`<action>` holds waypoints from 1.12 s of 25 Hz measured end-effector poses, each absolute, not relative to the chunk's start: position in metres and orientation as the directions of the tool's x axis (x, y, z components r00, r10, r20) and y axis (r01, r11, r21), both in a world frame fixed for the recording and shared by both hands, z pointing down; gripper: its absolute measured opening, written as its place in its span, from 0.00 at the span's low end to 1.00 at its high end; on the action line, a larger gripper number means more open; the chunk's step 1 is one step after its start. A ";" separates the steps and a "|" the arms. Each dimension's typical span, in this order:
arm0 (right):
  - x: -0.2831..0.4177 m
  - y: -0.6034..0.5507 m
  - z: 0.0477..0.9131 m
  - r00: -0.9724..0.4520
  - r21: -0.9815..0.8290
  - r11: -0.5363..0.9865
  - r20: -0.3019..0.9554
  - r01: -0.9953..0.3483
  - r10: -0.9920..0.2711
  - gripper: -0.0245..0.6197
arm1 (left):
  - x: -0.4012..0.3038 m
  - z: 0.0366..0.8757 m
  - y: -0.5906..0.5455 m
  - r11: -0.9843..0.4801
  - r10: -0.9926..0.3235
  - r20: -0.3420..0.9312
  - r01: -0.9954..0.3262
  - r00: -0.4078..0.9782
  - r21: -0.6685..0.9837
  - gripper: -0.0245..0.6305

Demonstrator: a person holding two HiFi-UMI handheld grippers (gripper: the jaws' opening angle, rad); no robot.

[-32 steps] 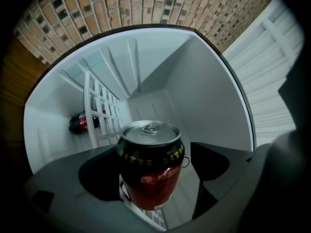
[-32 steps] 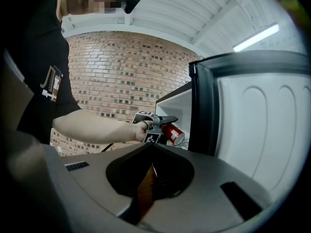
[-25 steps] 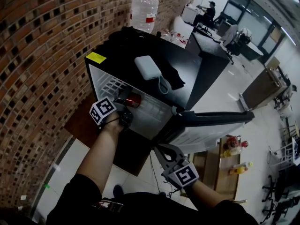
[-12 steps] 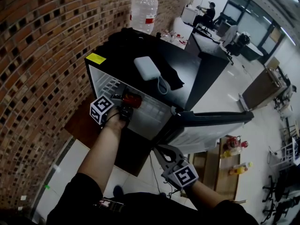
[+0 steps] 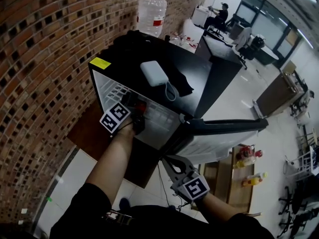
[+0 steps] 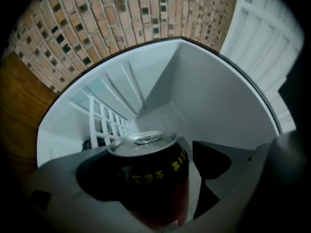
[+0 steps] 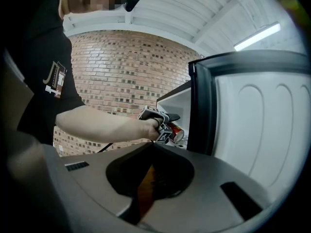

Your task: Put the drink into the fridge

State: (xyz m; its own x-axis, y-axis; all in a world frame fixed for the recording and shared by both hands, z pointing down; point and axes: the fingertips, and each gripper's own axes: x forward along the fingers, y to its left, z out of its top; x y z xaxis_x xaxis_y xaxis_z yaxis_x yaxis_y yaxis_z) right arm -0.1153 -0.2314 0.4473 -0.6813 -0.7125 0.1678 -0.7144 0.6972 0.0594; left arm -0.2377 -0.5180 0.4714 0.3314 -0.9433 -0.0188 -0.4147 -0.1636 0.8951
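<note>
A dark drink can point(image 6: 148, 174) with a silver top and a red lower half stands upright inside the white fridge point(image 6: 209, 91). It sits between the jaws of my left gripper point(image 6: 153, 159). The jaws are closing; the left one lies against the can and a narrow gap shows at the right one. From above, the can point(image 5: 141, 106) is at the open fridge's mouth, in front of my left gripper point(image 5: 135, 104). My right gripper point(image 5: 168, 159) hangs low by the open door point(image 5: 219, 133), shut and empty. The right gripper view also shows the can point(image 7: 176, 130).
A white wire shelf point(image 6: 104, 120) stands left of the can. On the black fridge top point(image 5: 199, 88) lie a white power bank point(image 5: 152, 72) and a black cloth point(image 5: 182, 83), with a water bottle point(image 5: 152, 14) behind. A brick wall point(image 5: 40, 59) runs on the left.
My left gripper's marker cube has shifted slightly right, towards the fridge, and turned a little. The can stays at the fridge's mouth. The right gripper has barely moved.
</note>
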 end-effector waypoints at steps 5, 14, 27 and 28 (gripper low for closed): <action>-0.110 -0.232 0.447 -0.674 0.065 0.691 0.173 -0.720 -0.718 0.06 | -0.233 0.475 -0.517 -0.115 -0.925 0.045 -0.391 0.376 0.913 0.73; -0.113 -0.229 0.447 -0.682 0.066 0.700 0.176 -0.711 -0.710 0.06 | -0.231 0.464 -0.517 -0.061 -0.909 0.043 -0.234 0.415 0.970 0.71; -0.114 -0.221 0.445 -0.683 0.068 0.701 0.177 -0.710 -0.709 0.06 | -0.234 0.443 -0.505 -0.215 -0.909 -0.107 -0.233 0.403 0.948 0.71; -0.114 -0.221 0.444 -0.683 0.067 0.701 0.176 -0.710 -0.709 0.06 | -0.234 0.444 -0.501 -0.220 -0.904 -0.108 -0.235 0.414 0.947 0.71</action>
State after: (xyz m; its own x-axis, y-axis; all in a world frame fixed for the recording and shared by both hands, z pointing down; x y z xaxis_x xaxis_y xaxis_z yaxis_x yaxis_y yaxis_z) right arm -0.1139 -0.2207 0.4442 -0.6827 -0.7091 0.1765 -0.7104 0.7006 0.0668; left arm -0.2339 -0.5005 0.4441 0.4138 -0.9040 -0.1075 -0.2350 -0.2202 0.9467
